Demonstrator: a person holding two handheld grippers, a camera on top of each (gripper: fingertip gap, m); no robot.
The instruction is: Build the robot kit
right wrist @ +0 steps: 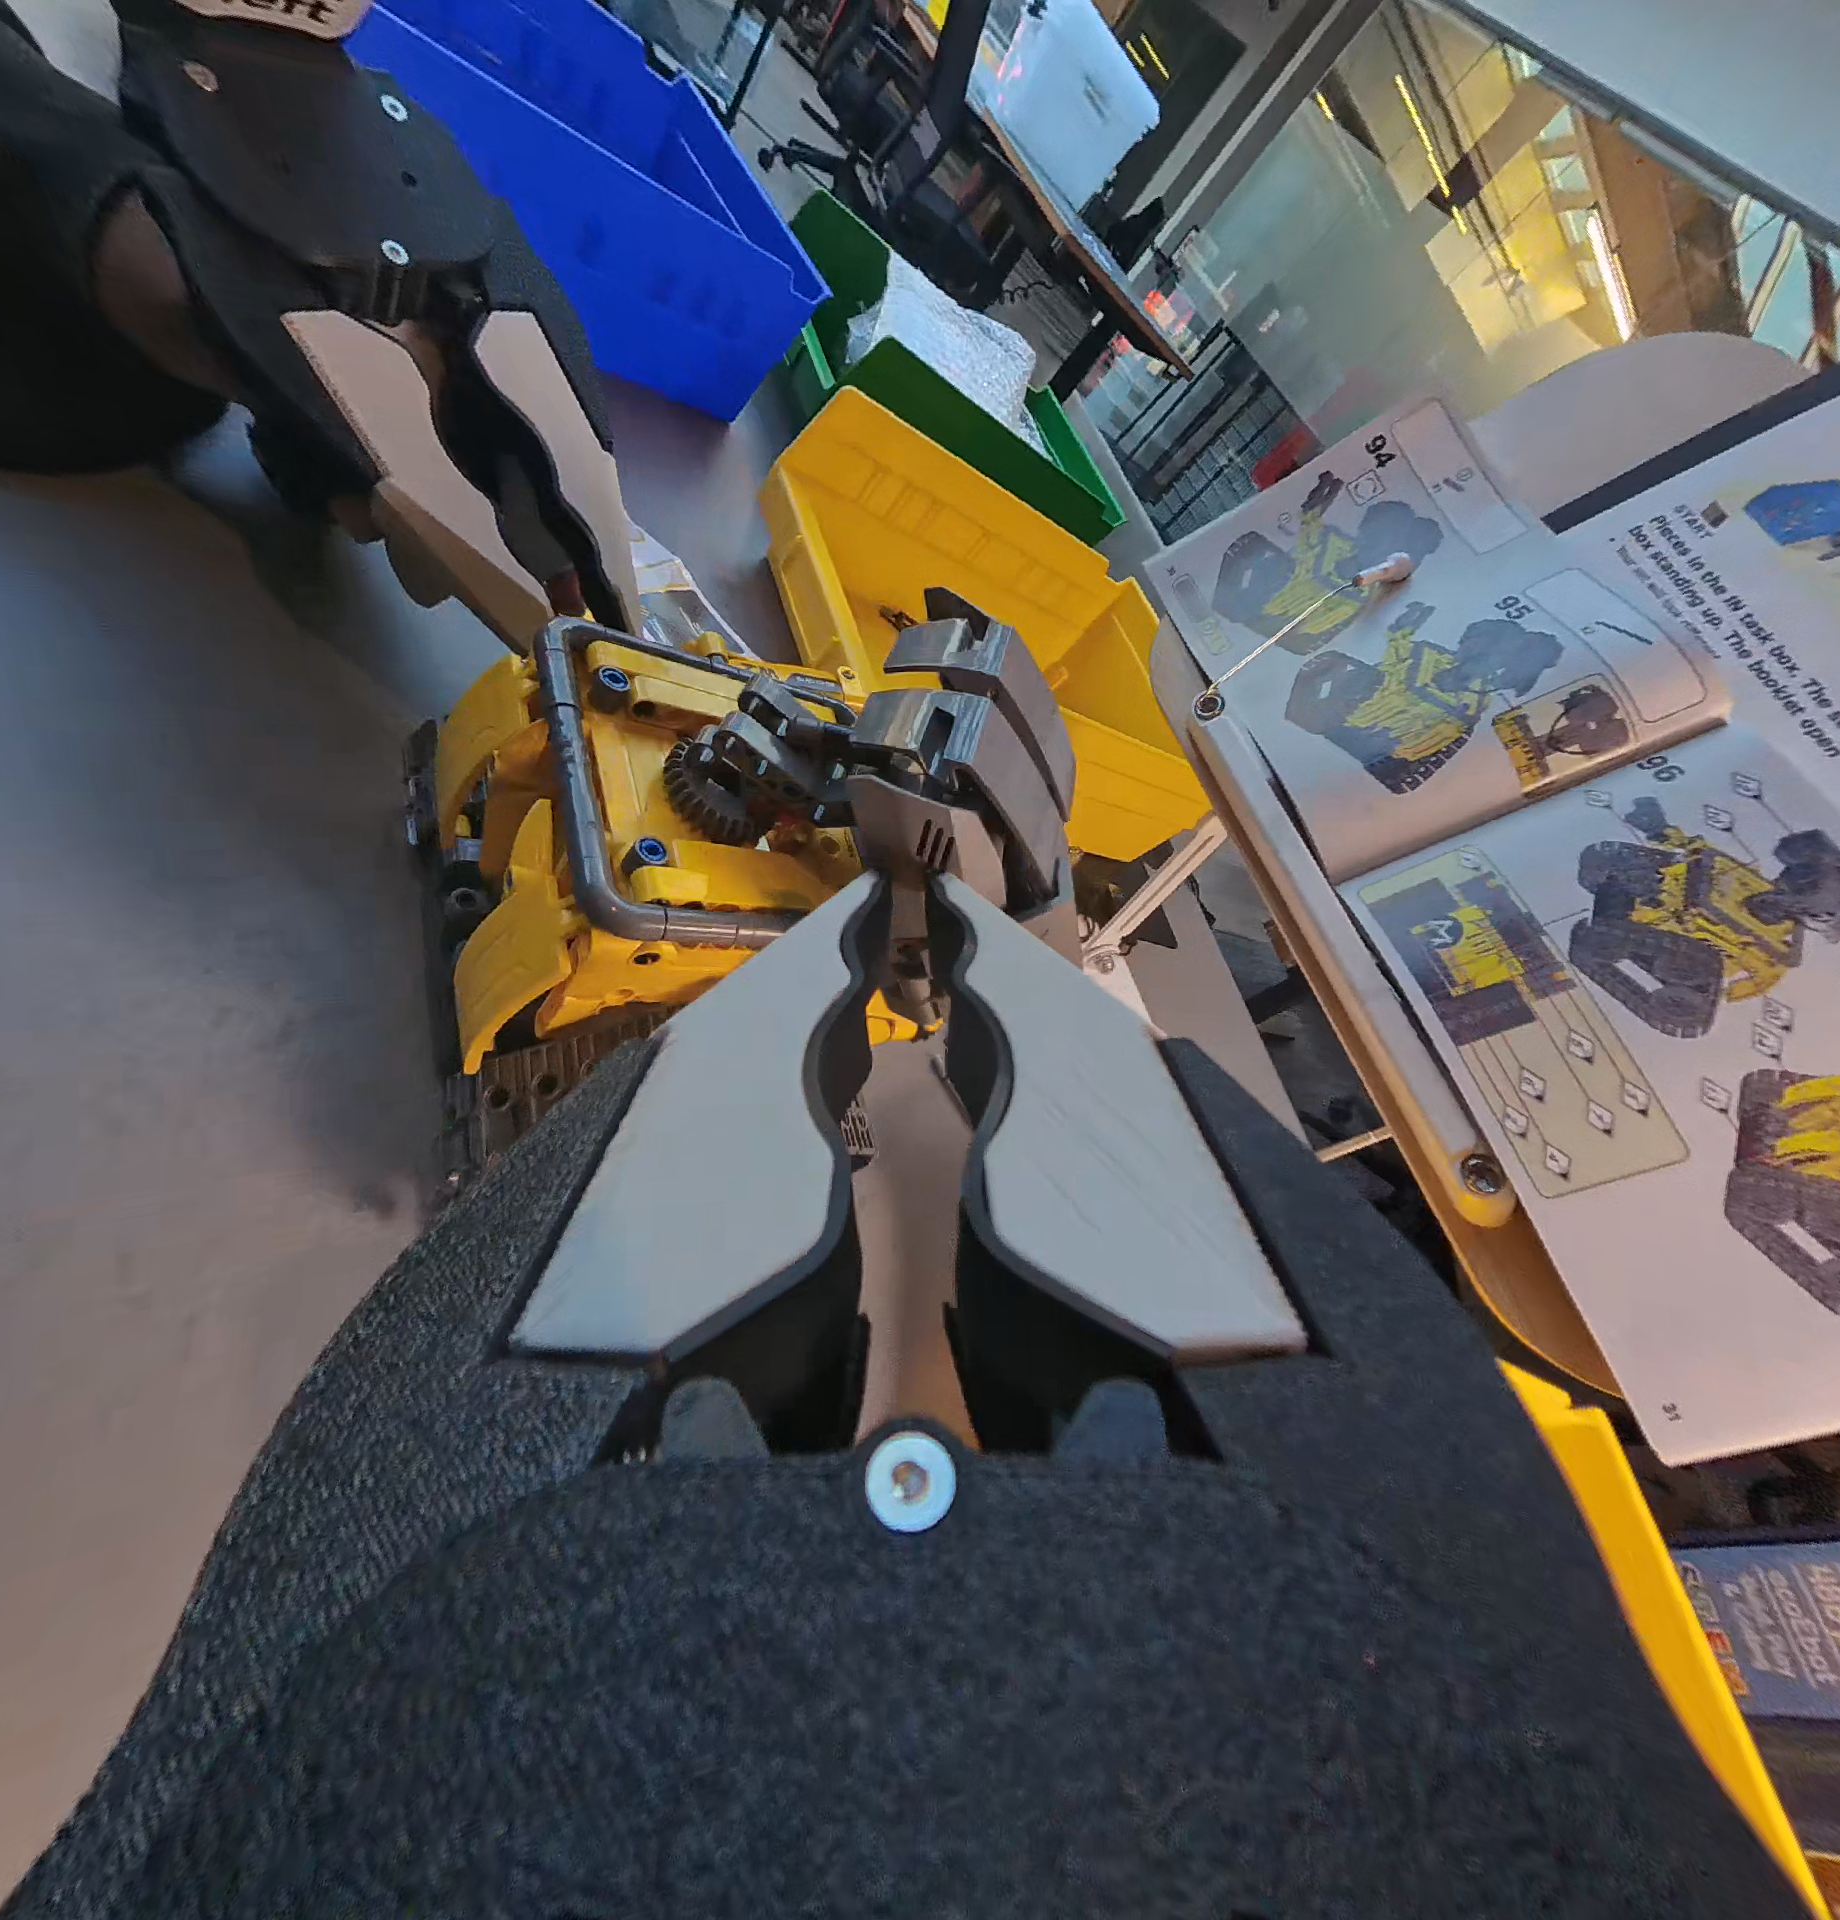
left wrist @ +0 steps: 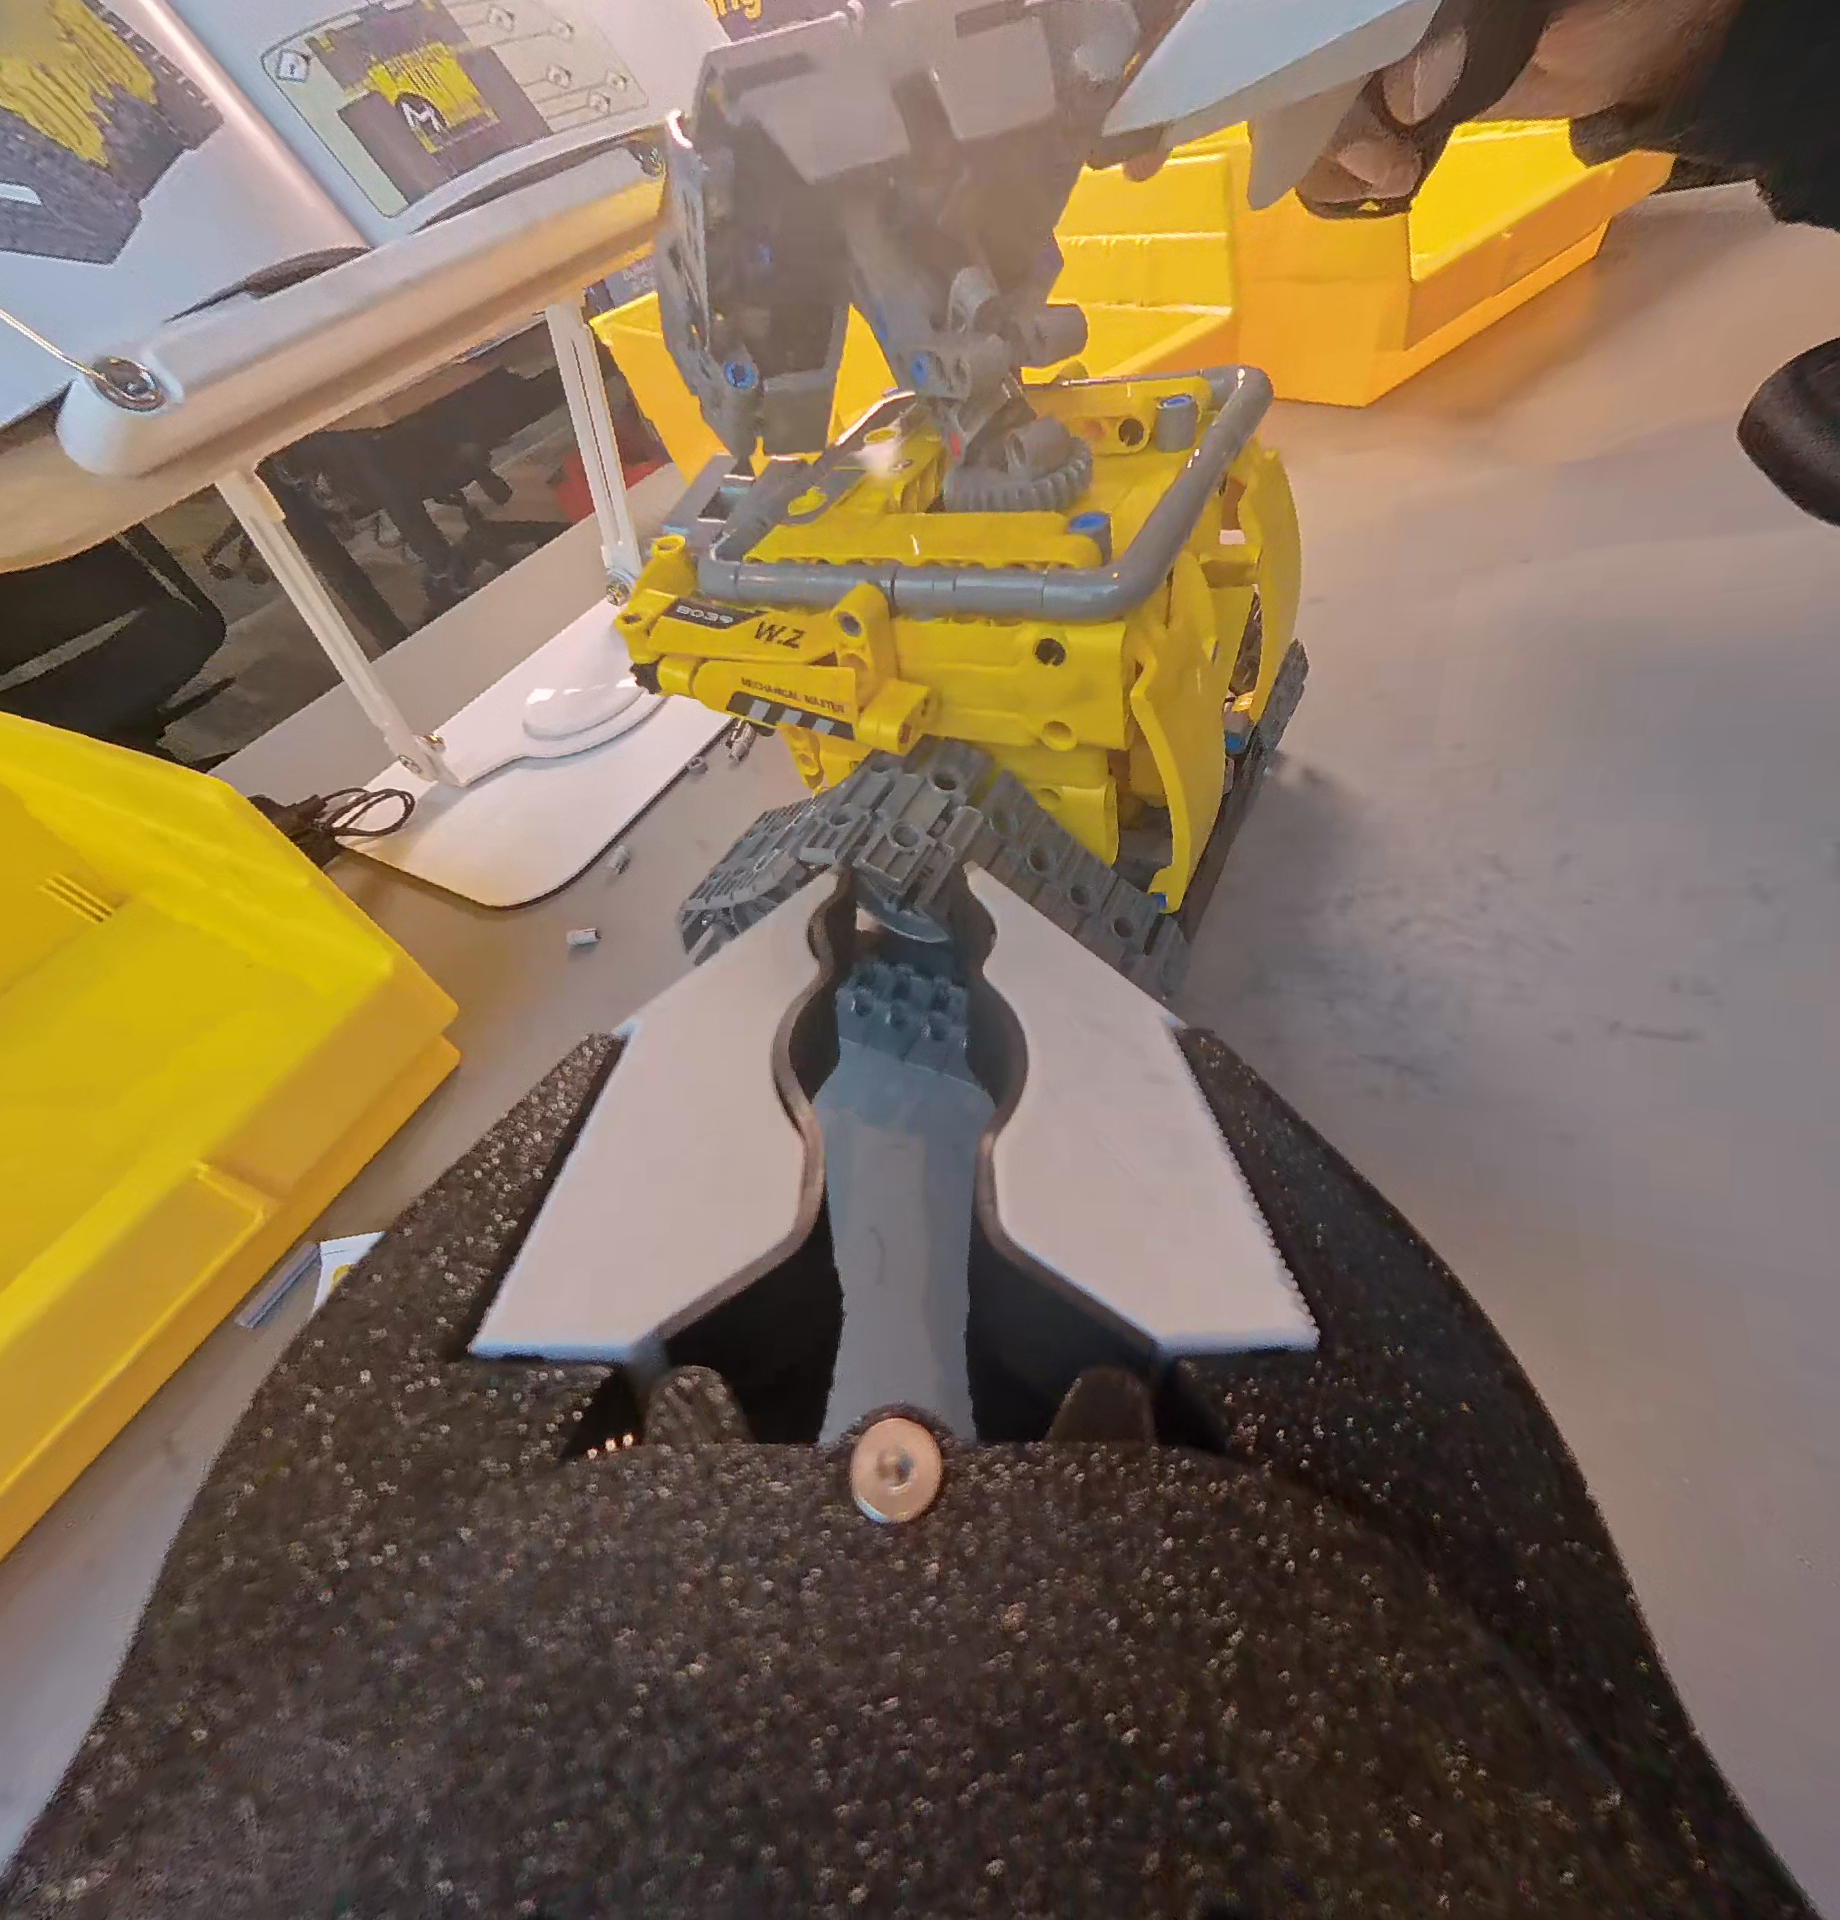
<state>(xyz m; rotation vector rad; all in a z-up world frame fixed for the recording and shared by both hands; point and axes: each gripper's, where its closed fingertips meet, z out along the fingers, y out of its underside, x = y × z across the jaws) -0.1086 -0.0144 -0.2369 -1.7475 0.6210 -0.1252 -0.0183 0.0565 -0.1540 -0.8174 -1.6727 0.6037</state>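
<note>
A yellow and grey brick-built robot model stands on the grey worktop, grey tracks along its base. The left tongs are closed on a grey tread piece at the model's lower front edge, their tips pressed in on either side of it. The right tongs are clamped on the underside of the model's grey head, which rises on a jointed neck from the yellow body beside a grey gear. In the left wrist view the right tongs come in from the top, at the head.

An open instruction booklet rests on a white stand just beside the model. Yellow bins sit near it on both sides; behind are a blue bin and a green one.
</note>
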